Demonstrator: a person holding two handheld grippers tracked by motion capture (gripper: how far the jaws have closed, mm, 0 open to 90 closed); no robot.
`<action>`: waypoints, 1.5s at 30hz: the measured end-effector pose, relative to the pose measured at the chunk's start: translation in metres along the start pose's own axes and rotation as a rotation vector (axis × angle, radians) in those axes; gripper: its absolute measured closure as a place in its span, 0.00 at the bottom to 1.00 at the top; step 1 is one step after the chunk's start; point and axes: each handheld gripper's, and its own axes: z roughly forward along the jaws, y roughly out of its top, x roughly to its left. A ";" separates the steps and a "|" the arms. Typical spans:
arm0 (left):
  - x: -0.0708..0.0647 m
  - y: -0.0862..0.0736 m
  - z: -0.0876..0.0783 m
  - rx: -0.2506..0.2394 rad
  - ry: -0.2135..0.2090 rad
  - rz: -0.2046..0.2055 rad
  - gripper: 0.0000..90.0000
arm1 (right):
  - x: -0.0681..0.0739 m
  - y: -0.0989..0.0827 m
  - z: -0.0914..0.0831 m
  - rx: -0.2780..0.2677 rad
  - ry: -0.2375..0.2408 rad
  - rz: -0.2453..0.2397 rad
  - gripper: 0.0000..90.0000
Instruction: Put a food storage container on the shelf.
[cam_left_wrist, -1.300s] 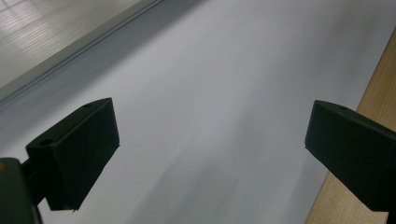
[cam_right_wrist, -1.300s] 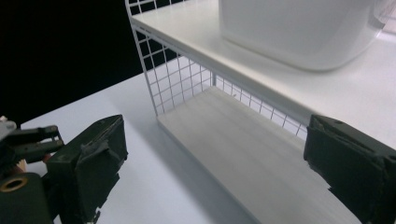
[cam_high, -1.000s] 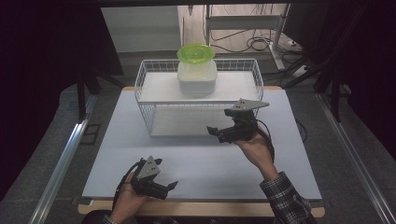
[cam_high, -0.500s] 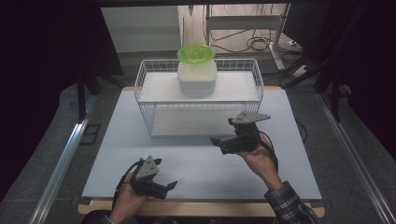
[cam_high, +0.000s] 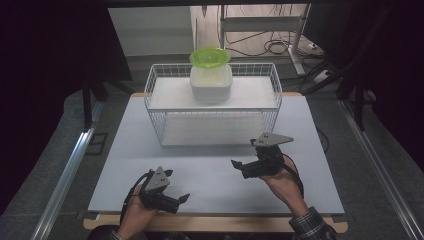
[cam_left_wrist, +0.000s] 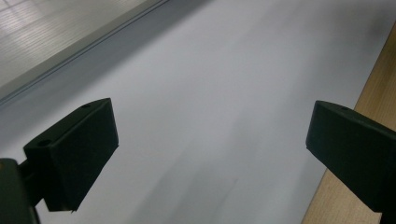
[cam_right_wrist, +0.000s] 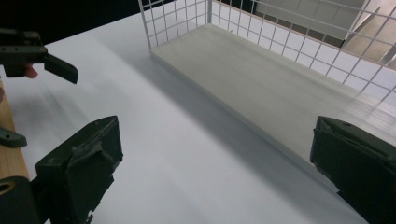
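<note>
1. The right hand-held gripper (cam_high: 239, 166) hovers with jaws spread wide and empty, just in front of the white wire rack (cam_high: 160, 125); the left hand-held gripper (cam_high: 181, 201), likewise released, sits near the counter (cam_high: 320, 150) front edge.
2. The frosted plastic container (cam_high: 211, 85) with its lime-green lid (cam_high: 210, 56) stands on the rack's top shelf, well apart from both.
3. Risk, as I judge it: reaching up, a jaw could snag the thin wire rim, or smooth rounded plastic could slip from a pinch.
4. The counter surface is matt white; its edge is bare wood.
</note>
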 end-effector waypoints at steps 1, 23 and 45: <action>0.000 0.000 0.000 0.001 0.000 0.001 0.02 | 0.000 -0.002 -0.001 0.000 -0.001 0.003 0.03; 0.000 0.000 0.001 0.010 0.002 0.000 0.01 | -0.010 -0.059 -0.015 0.062 -0.077 0.039 0.02; 0.000 -0.002 0.005 0.027 0.002 0.007 0.01 | -0.014 -0.093 -0.008 0.199 -0.125 0.031 0.02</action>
